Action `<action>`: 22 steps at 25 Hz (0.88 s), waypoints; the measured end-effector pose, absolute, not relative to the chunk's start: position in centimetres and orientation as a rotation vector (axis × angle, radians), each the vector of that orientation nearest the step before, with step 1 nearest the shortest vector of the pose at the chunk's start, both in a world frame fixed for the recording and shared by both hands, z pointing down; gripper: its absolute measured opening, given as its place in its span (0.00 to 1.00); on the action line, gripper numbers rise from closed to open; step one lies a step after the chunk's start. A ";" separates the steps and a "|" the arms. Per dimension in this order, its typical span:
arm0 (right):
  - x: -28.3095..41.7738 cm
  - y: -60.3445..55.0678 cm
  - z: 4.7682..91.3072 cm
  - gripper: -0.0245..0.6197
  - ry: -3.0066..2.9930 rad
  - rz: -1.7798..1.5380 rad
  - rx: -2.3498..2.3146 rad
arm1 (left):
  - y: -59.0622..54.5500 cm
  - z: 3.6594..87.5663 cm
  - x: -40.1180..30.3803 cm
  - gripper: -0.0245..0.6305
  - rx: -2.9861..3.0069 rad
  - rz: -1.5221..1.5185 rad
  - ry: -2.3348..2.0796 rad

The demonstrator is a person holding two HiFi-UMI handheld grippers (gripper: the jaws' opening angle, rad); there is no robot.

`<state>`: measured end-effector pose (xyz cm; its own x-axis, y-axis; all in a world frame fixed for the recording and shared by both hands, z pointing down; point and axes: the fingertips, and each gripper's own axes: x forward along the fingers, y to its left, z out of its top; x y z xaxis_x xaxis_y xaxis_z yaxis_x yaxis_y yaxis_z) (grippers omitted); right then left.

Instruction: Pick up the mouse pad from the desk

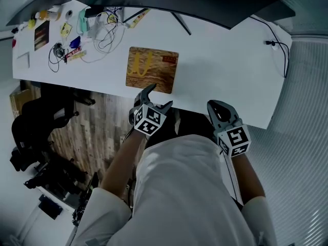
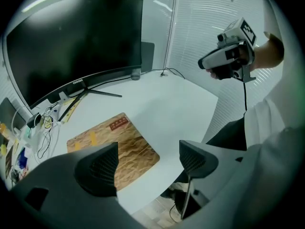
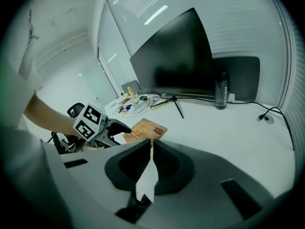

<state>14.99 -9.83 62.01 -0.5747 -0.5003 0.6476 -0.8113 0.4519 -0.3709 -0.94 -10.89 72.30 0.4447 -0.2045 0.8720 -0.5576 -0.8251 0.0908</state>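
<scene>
Mouse pad (image 1: pixel 152 69) lay unlifted by the desk's (image 1: pixel 225 60) front edge; left gripper (image 1: pixel 158 96) gaped nearby, right gripper (image 1: pixel 218 106) closed, empty.

Cool bluish overhead light, dim and even, soft faint shadows, pale glare streaks on the dark monitor (image 2: pixel 71 42), heavy fisheye bending, black vignetted corners in gripper views.
</scene>
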 end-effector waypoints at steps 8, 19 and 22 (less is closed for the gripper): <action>14.7 -9.8 64.5 0.10 -2.236 1.017 1.039 | -10.9 76.6 -0.7 0.63 2.281 1.462 -0.562; 15.2 -10.2 66.6 0.10 -2.203 1.087 1.026 | -10.6 81.3 -1.0 0.63 2.199 1.591 -0.470; 15.6 -10.5 67.0 0.10 -2.191 1.102 1.040 | -10.8 81.5 -1.0 0.63 2.198 1.600 -0.485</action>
